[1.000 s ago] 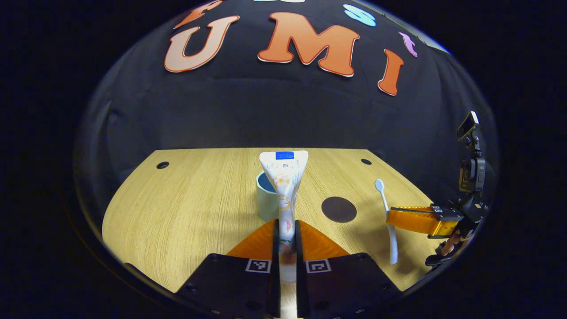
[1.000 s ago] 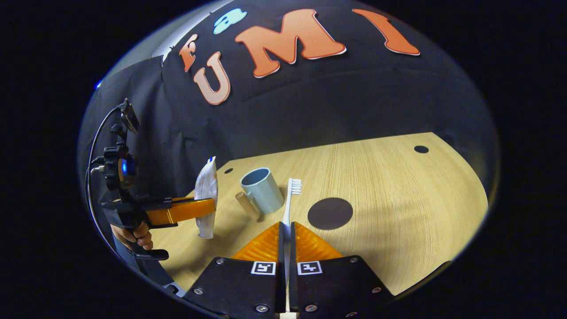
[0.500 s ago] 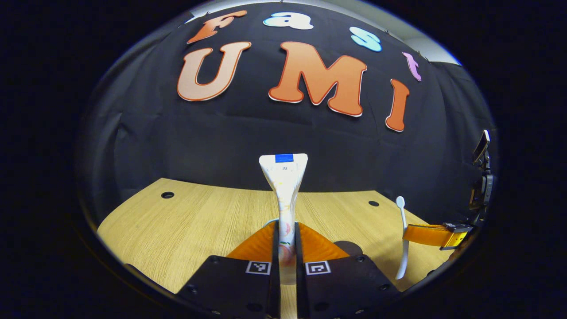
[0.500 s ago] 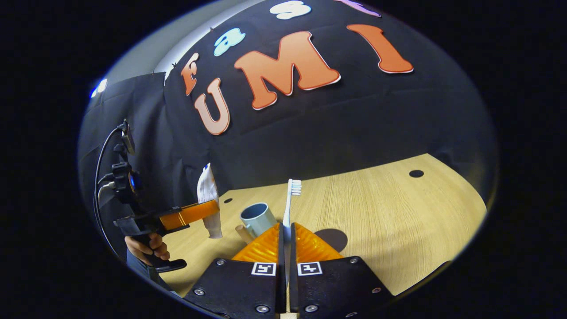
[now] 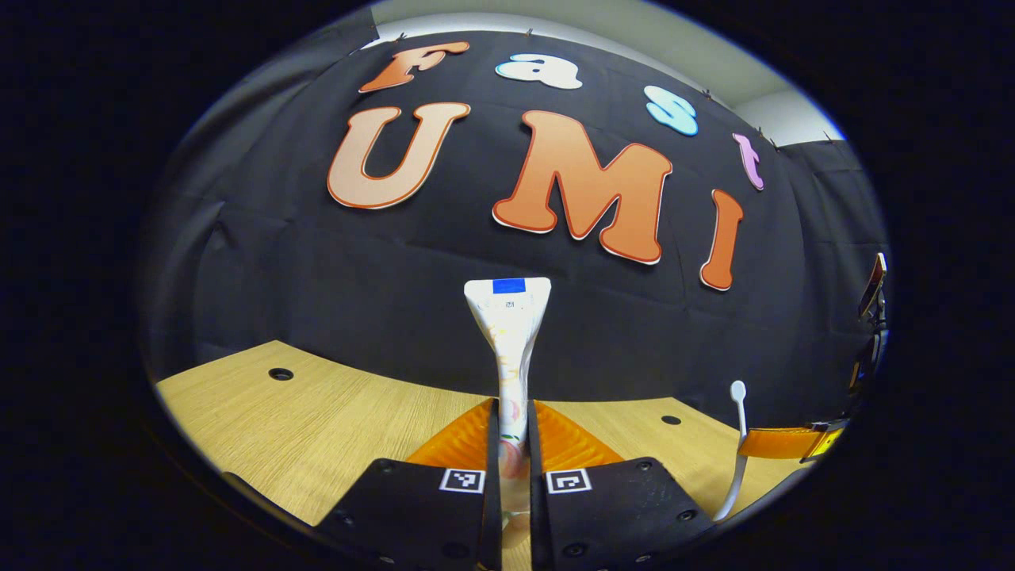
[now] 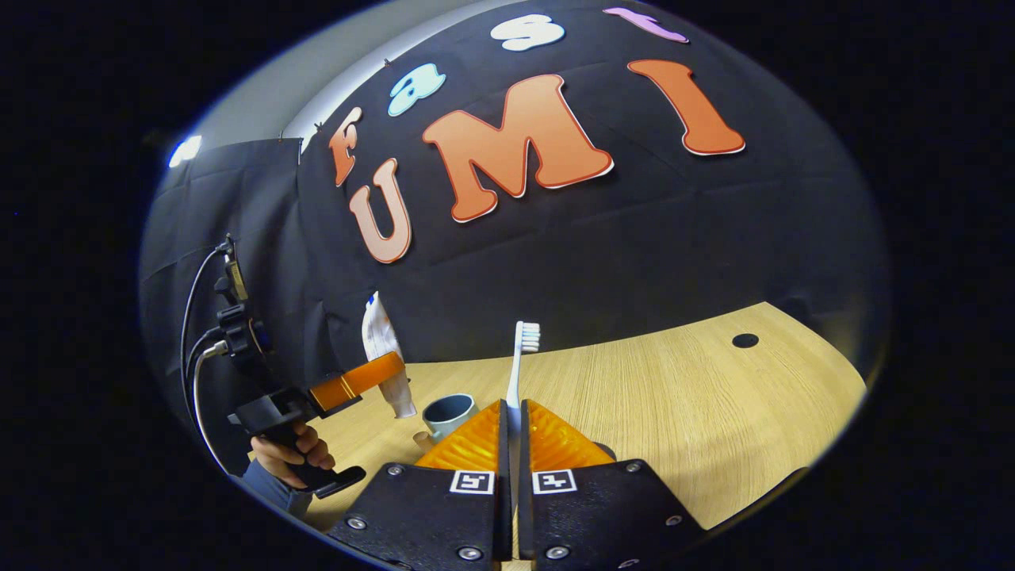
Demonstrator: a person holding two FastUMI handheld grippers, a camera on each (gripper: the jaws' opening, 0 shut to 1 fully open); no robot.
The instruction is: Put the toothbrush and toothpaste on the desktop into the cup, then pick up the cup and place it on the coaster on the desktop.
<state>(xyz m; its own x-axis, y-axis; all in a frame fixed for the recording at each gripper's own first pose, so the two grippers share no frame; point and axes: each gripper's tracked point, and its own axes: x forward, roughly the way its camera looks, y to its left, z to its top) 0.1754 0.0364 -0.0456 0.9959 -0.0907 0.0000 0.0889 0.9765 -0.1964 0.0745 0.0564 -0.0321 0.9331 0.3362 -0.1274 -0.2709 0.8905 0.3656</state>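
Note:
My left gripper point(image 5: 513, 428) is shut on a white toothpaste tube point(image 5: 507, 333) that stands upright, crimped end up. My right gripper point(image 6: 512, 420) is shut on a white toothbrush point(image 6: 519, 357) with its bristles up. Both are held in the air above the wooden desktop point(image 6: 674, 396). The pale blue cup point(image 6: 449, 412) stands on the desk just left of my right fingers, below the toothpaste tube point(image 6: 379, 337) in the left gripper point(image 6: 396, 366). In the left gripper view, the right gripper point(image 5: 749, 444) holds the toothbrush point(image 5: 733, 484) at far right. A dark sliver of the coaster point(image 6: 608, 452) peeks past my right fingers.
A hand point(image 6: 293, 456) holds the left gripper's handle, with cables running above it. The desktop point(image 5: 317, 412) has small round holes point(image 5: 280, 373) near its back corners. The black cloth wall rises close behind the desk.
Both grippers have lifted and tilted upward with their loads. The cup and coaster have dropped low in the views, and the left gripper has drawn nearer the cup.

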